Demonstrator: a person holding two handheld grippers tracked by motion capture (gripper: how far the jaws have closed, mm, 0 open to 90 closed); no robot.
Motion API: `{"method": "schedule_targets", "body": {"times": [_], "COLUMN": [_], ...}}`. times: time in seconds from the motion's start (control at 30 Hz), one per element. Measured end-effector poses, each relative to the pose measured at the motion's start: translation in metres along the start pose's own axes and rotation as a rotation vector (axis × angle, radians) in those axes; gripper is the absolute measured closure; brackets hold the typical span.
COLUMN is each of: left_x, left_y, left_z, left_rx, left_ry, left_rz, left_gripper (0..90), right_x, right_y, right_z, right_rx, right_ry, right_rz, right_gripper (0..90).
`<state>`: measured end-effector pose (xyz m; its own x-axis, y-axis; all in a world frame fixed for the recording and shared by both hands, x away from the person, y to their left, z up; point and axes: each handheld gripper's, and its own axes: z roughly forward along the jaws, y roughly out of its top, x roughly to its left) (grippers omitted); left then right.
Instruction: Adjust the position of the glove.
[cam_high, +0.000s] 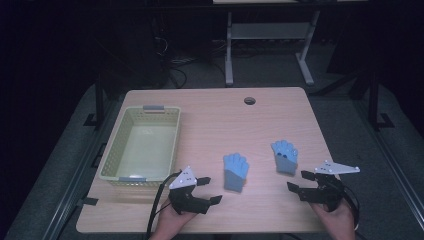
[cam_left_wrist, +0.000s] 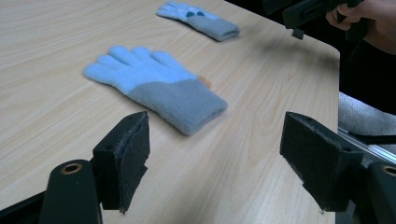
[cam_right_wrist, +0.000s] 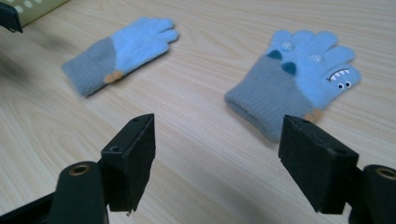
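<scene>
Hands at the bottom edge of the high view hold both tools. The left gripper (cam_high: 209, 189) sits at lower centre-left, the right gripper (cam_high: 299, 181) at lower right; each has its jaws spread wide with nothing between them, touching nothing. Just beyond the left gripper, at the frame's centre, lies the plain glove (cam_high: 235, 171), flat on the table (cam_high: 210, 110), cuff toward the bottom edge. To its right, slightly higher in the frame and near the right gripper, lies the face glove (cam_high: 285, 156), light blue with a grey cuff and a small toothy face. The two gloves lie apart. Further up, at centre-left, a pale yellow basket (cam_high: 116, 150) stands on the wood. Near the table's far edge is a round cable hole (cam_high: 249, 100). Beyond, in the dark room, stands a desk frame (cam_high: 270, 35) on grey carpet.
</scene>
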<state>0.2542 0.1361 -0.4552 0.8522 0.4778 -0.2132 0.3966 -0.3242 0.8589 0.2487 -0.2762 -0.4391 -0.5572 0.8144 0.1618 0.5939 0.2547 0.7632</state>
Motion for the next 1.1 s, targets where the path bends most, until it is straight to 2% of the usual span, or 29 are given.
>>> {"method": "schedule_targets", "body": {"times": [0.13, 0.27, 0.57, 0.77, 0.87, 1.1], "left_x": [0.001, 0.000, 0.001, 0.004, 0.005, 0.003], "left_y": [0.000, -0.001, -0.001, -0.001, 0.000, 0.000], "left_z": [0.001, 0.000, -0.002, -0.003, -0.002, -0.002], "left_rx": [-0.001, 0.007, -0.007, -0.012, -0.011, -0.011], "left_ry": [-0.004, -0.005, 0.002, 0.007, 0.005, 0.008], "left_rz": [-0.014, 0.007, -0.005, -0.014, -0.013, -0.006], "left_gripper": [23.7, 23.6, 23.2, 23.1, 23.1, 23.4], "right_x": [0.002, 0.005, 0.005, -0.002, -0.008, -0.016], "right_y": [-0.001, 0.000, 0.007, 0.027, 0.042, 0.062], "right_z": [0.001, -0.002, -0.002, 0.002, 0.008, 0.021], "right_rx": [0.005, 0.003, -0.004, 0.015, 0.068, 0.115], "right_ry": [0.000, -0.006, -0.023, -0.038, -0.059, -0.072], "right_rz": [-0.004, -0.012, -0.024, -0.040, -0.068, -0.077], "right_gripper": [27.1, 27.2, 28.3, 32.1, 36.4, 41.3]}}
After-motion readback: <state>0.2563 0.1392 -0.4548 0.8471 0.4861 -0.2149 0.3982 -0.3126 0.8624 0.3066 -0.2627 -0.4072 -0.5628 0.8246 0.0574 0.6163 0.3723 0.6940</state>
